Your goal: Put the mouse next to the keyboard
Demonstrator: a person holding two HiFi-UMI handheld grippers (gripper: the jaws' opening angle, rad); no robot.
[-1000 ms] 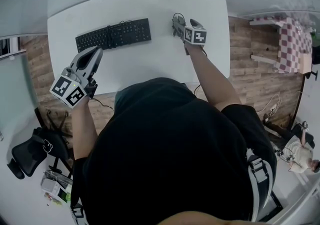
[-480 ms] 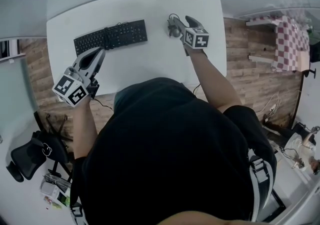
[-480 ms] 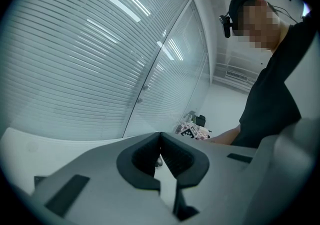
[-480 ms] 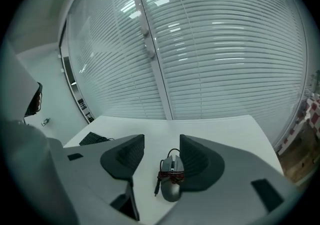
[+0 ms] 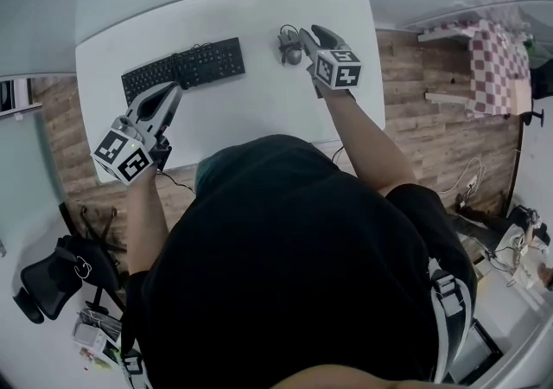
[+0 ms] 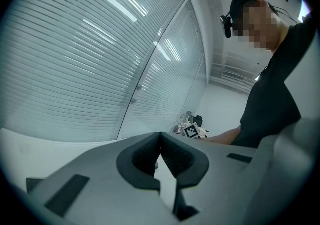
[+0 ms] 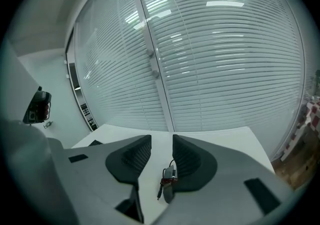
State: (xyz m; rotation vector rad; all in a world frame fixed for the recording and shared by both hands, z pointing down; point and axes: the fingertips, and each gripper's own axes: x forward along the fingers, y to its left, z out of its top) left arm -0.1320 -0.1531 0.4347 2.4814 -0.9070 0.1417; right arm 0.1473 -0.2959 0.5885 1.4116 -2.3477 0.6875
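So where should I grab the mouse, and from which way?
Pinch the mouse across its two long sides, around the middle, coming straight down from above. It lies flat on the table, so only its top and sides are free. Its cable is bundled at the far end, so stay clear of that.

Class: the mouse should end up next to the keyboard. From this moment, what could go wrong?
1. The right hand-held gripper is off the mouse; its jaws have just been closing with nothing between them. Any new grasp might nudge the mouse farther from the keyboard.
2. The mouse's bundled cable could snag a jaw or skew the grasp.
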